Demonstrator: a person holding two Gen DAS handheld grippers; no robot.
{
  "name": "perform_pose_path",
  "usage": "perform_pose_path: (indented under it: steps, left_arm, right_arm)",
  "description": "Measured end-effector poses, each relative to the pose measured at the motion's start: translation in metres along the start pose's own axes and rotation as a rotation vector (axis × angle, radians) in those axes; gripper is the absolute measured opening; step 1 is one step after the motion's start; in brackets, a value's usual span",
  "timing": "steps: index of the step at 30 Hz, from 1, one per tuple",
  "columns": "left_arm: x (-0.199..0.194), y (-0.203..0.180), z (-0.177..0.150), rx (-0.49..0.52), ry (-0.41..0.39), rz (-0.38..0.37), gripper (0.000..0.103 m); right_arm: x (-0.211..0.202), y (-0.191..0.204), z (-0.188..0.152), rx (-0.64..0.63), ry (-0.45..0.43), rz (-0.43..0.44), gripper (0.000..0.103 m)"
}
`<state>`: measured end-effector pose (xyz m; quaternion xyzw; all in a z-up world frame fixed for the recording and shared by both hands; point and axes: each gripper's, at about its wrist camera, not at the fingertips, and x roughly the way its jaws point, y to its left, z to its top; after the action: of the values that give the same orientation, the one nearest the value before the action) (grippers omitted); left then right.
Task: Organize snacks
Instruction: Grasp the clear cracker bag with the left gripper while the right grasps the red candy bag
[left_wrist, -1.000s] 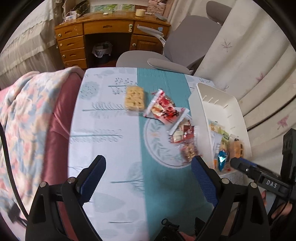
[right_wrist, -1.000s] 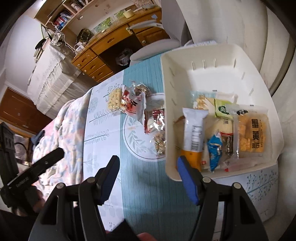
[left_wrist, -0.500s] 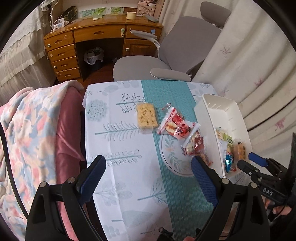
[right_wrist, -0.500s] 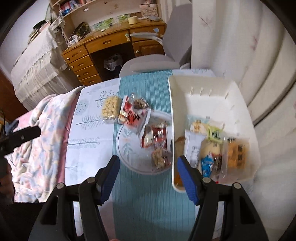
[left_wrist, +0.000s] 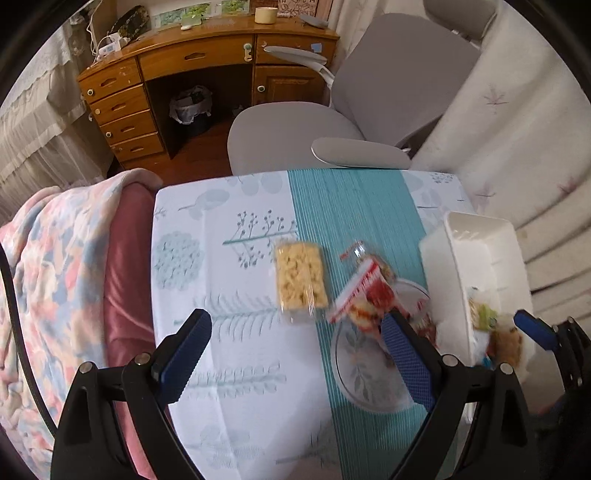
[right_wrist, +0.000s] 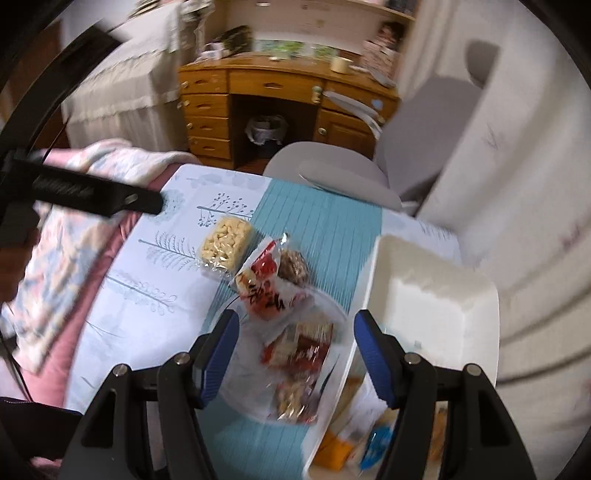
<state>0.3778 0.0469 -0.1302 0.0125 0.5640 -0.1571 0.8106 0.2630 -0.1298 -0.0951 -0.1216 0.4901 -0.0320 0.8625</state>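
Observation:
Loose snacks lie on the table: a clear pack of yellow puffs (left_wrist: 301, 281) (right_wrist: 226, 240), a red and white packet (left_wrist: 364, 295) (right_wrist: 267, 291) and a red packet (right_wrist: 297, 345) beside it. A white basket (left_wrist: 476, 254) (right_wrist: 436, 295) at the right holds several snacks at its near end. My left gripper (left_wrist: 295, 339) is open and empty above the table, left of the snacks. My right gripper (right_wrist: 295, 332) is open and empty, high over the red packets next to the basket's left wall. The right gripper's blue tip also shows in the left wrist view (left_wrist: 532, 326).
The table has a white and teal leaf-print cloth (left_wrist: 236, 354). A pink seat with a floral blanket (left_wrist: 55, 266) is at its left. A grey office chair (left_wrist: 351, 122) stands at the far edge, with a wooden desk (left_wrist: 192, 70) behind. A white curtain (left_wrist: 517, 122) hangs at the right.
Both grippers have pulled up and back from the table, and the right one has swung left from over the basket to over the loose packets. Both stay open and empty.

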Motion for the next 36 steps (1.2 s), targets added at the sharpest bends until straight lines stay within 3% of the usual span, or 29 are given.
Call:
perform_pose_path:
  steps: [5,19,31,34,36]
  left_arm:
    - [0.047,-0.005,0.024,-0.024,0.047,0.02,0.093]
    - [0.158,-0.006,0.044,-0.085,0.255,0.071,0.093]
    - [0.195,-0.007,0.041,-0.12,0.328,0.093,0.093]
    - [0.2,-0.002,0.039,-0.136,0.35,0.09,0.087]
    - [0.203,0.0,0.036,-0.148,0.367,0.091,0.07]
  right_arm:
    - [0.034,0.008,0.005,-0.125,0.015,0.008,0.073]
    - [0.111,0.05,-0.002,-0.429,0.076,0.037,0.073]
    - [0.144,0.06,-0.004,-0.429,0.136,0.05,0.073]
    - [0.148,0.058,-0.003,-0.41,0.155,0.046,0.067]
    - [0.151,0.054,-0.001,-0.388,0.172,0.049,0.06]
